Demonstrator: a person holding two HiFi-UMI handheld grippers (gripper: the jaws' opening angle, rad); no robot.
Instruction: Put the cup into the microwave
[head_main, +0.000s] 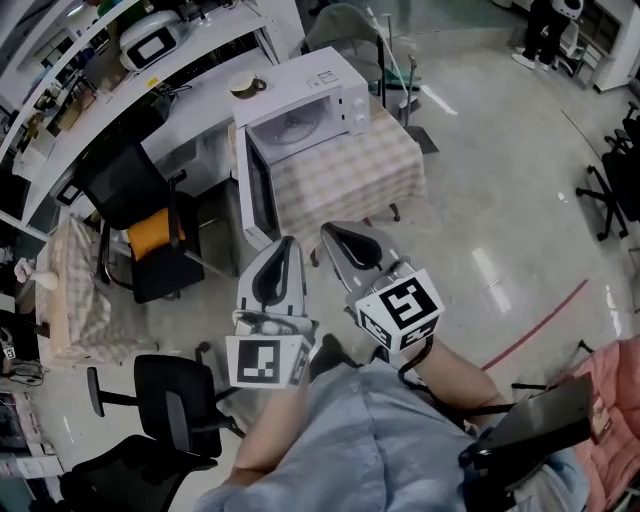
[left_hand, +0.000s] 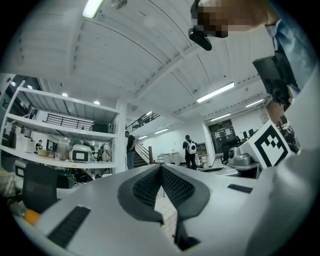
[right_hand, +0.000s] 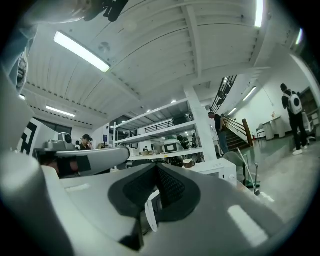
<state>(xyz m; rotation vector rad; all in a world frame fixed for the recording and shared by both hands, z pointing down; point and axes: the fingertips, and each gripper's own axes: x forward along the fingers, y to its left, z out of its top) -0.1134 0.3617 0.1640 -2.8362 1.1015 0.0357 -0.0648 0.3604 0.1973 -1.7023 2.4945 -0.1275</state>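
Head view showed you standing back from the microwave (head_main: 318, 92), which sat on a table with a checked cloth (head_main: 352, 178). Its door (head_main: 256, 198) hung wide open toward you, so the cavity was ready to take something. The cup (head_main: 246, 85) was not inside yet. It rested on top of the microwave, at the far left corner of the roof, well apart from both tools.

You held the left gripper (head_main: 284, 250) and the right gripper (head_main: 338, 238) side by side in front of your body, both pointing level toward the oven. Neither one carried anything. In the left gripper view the two pads met at their tips with only floor showing behind them. In the right gripper view the pads were likewise pressed together and empty, with the microwave and the cup small in the distance past them.

I judge that you carried them closed simply because nothing needed gripping on the way in. The task looked barely begun. You had to close the distance first, then spread one claw wide enough to take the cup, probably by its wall or rim. Its high perch on the roof meant a level reach rather than a downward one.
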